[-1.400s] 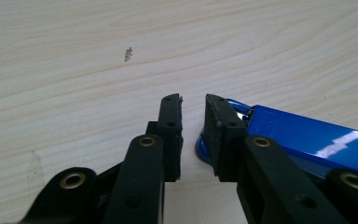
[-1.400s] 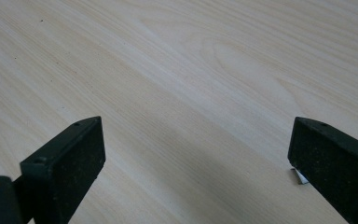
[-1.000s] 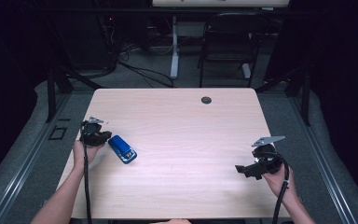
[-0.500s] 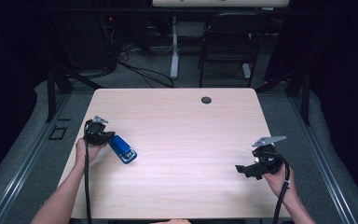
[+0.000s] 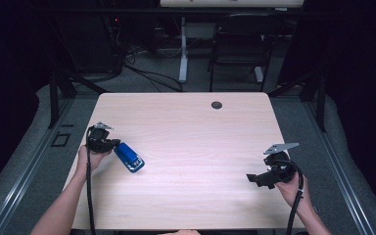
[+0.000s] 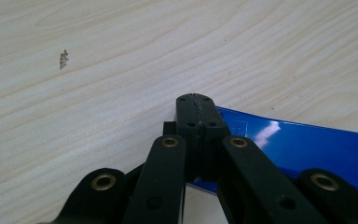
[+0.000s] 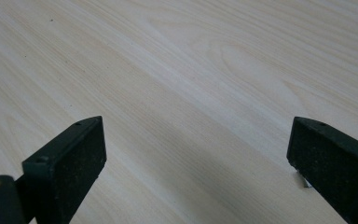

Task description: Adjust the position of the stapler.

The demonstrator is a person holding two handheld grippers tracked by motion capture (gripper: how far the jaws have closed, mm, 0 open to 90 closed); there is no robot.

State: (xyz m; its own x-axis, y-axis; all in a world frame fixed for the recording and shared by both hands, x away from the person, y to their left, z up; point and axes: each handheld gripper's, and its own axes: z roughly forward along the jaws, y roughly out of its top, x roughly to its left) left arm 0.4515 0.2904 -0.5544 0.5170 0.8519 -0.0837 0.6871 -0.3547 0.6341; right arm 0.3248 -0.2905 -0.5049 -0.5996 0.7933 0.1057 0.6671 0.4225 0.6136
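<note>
The left gripper [image 5: 108,144] sat low with its jaws pressed flat together, forearm reaching in behind it. Well apart to its right, the right gripper [image 5: 257,179] hung low, jaws spread wide, wrist bent inward.

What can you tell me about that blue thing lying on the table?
It looks like a stapler: a glossy blue, oblong body, seemingly plastic, with a darker underside. It lies flat and slantwise on the pale wooden table, near its left edge. The left gripper, jaws shut together, sits at its upper end; whether they touch is unclear.
</note>
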